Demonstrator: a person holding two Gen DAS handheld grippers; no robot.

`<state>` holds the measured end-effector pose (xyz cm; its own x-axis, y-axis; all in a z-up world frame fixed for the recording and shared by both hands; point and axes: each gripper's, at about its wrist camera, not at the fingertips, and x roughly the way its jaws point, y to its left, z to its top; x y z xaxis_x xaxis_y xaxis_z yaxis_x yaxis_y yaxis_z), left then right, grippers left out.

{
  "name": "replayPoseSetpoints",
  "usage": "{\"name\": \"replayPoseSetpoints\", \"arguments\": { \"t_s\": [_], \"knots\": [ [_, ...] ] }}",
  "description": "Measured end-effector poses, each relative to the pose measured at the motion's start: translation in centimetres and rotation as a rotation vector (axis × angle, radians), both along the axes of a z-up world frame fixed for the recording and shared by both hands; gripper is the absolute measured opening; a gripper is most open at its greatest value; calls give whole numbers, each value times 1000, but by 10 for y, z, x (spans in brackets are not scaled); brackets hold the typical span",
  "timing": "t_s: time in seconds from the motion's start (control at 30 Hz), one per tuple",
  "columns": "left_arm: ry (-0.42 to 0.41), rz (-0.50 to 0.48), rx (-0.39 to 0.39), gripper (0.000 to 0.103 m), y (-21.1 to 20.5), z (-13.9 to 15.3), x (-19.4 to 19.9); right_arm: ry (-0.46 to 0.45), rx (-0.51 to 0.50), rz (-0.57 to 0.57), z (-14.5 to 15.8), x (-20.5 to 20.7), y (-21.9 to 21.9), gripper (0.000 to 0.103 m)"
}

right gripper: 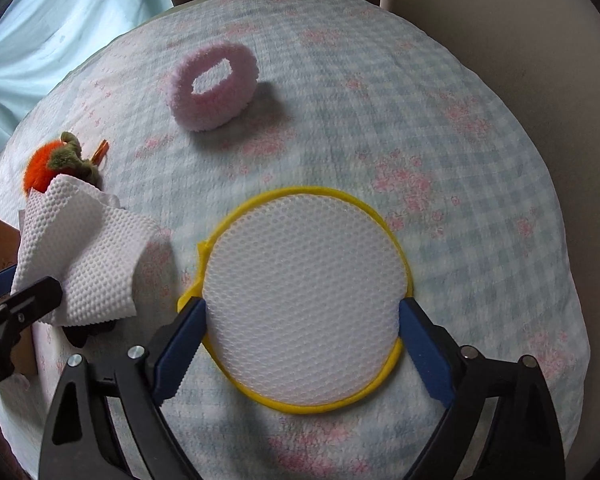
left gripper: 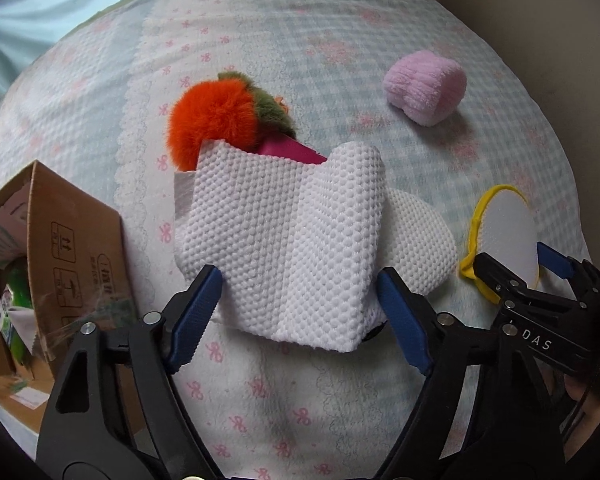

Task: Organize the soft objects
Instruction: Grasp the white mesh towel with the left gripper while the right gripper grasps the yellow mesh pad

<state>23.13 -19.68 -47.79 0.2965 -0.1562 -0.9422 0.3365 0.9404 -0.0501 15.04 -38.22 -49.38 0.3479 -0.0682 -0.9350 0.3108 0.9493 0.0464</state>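
Soft daylight comes from the curtain (left gripper: 40, 20) side, so the pink ring (right gripper: 214, 86) throws a mild shadow toward the bed's (right gripper: 420, 120) opposite edge. Fisheye bending rounds everything; corners go black, slightly blurred.

A crumpled white dimpled cloth (left gripper: 284, 248) lies on the bed, partly covering an orange plush (left gripper: 214, 118). A pink fuzzy ring (right gripper: 215, 85) sits apart. A yellow-rimmed mesh disc (right gripper: 304, 300) lies flat.
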Motion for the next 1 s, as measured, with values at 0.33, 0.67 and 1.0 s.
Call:
{"name": "replayPoseSetpoints", "arguments": {
  "t_s": [0.33,0.67,1.0],
  "knots": [
    [3,48,22,20,22,7,8,0,0,37,5,-2,0,51],
    [-51,41,18,14,25,28,0,-36,34,38,15,3,7,32],
    [-79,49,-54,6,32,42,-5,-89,27,52,33,-3,15,31]
  ]
}}
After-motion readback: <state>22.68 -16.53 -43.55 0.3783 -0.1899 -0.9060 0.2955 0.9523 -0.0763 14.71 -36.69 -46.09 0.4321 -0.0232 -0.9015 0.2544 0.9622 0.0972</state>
